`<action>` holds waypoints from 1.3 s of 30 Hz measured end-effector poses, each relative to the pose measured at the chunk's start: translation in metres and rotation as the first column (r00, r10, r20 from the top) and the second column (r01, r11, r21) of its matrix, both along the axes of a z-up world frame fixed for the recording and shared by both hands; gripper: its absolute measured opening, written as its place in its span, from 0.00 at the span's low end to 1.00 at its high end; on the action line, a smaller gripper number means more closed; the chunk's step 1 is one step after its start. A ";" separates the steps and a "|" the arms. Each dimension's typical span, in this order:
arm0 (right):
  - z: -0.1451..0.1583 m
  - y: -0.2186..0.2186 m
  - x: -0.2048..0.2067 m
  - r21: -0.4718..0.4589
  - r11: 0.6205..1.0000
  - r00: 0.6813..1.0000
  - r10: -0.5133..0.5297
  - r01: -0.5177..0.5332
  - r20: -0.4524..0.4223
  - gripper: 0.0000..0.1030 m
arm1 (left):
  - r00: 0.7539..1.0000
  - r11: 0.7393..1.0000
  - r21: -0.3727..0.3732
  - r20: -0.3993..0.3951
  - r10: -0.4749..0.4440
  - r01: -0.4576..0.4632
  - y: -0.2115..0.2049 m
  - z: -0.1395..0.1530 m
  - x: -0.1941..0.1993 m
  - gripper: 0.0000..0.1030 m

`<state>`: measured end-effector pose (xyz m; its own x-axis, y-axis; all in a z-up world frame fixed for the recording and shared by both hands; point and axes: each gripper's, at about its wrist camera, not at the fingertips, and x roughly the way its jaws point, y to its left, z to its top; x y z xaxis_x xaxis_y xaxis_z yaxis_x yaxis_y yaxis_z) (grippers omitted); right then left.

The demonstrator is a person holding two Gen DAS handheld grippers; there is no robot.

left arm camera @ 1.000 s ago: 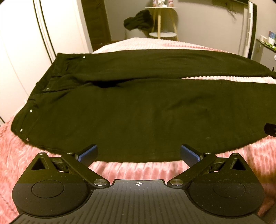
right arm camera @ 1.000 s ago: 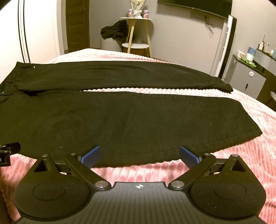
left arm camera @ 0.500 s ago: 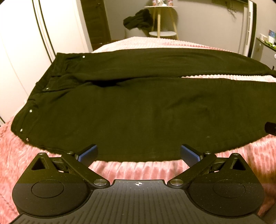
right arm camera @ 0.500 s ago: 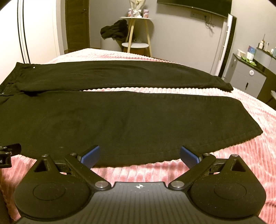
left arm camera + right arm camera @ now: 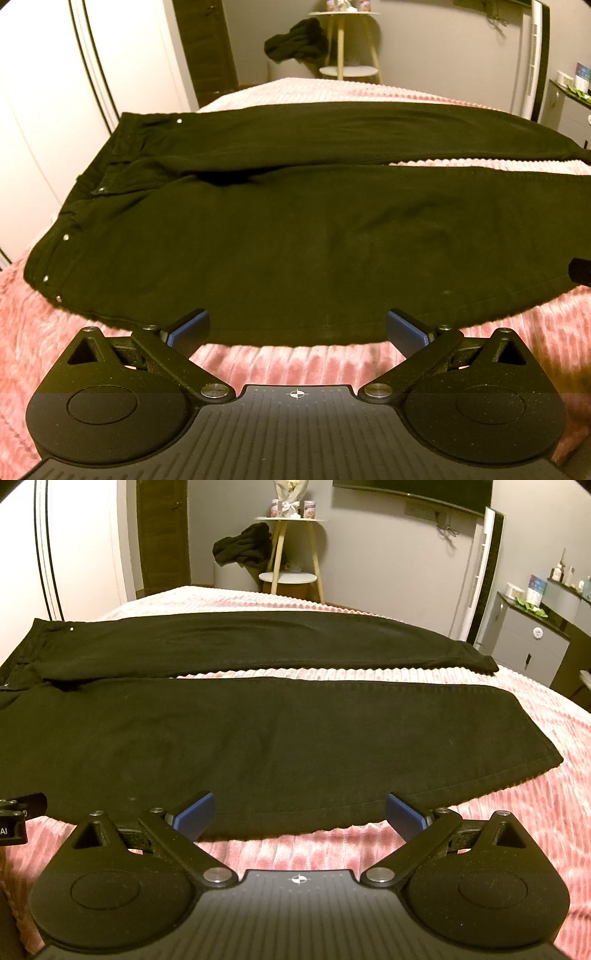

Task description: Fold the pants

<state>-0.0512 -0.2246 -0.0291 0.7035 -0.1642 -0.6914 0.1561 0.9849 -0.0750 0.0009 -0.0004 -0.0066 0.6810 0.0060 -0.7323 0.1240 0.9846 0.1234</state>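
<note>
Black cotton pants (image 5: 295,236) lie flat on the pink ribbed bed cover (image 5: 535,812), legs spread. Left gripper (image 5: 295,328) and right gripper (image 5: 299,810) hover at the near edge, jaws wide open, empty. Pinch that near leg's seam evenly, then fold it over the far leg.

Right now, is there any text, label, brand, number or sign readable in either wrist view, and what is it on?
"AI": white letters on the left gripper housing at the right wrist view's left edge, cut off by the frame, so likely partial.
Blue box on the grey cabinet: print too small to read.
Jars on the side table: labels blurred.
Black pants: no readable tag.
</note>
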 end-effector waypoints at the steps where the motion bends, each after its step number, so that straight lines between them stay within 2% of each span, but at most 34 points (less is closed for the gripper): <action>1: 0.000 0.000 0.000 -0.001 1.000 1.000 -0.001 0.001 -0.001 0.96 | 1.000 1.000 0.000 0.000 0.000 0.000 0.000 0.000 -0.001 1.00; 9: 0.002 0.002 -0.001 -0.007 1.000 1.000 -0.003 0.003 0.001 0.96 | 1.000 1.000 0.001 -0.001 0.000 0.000 0.000 0.000 0.000 1.00; 39: 0.007 -0.007 -0.005 0.070 0.998 1.000 0.001 -0.002 0.011 0.96 | 1.000 1.000 0.004 -0.011 0.001 -0.001 -0.001 -0.002 0.000 1.00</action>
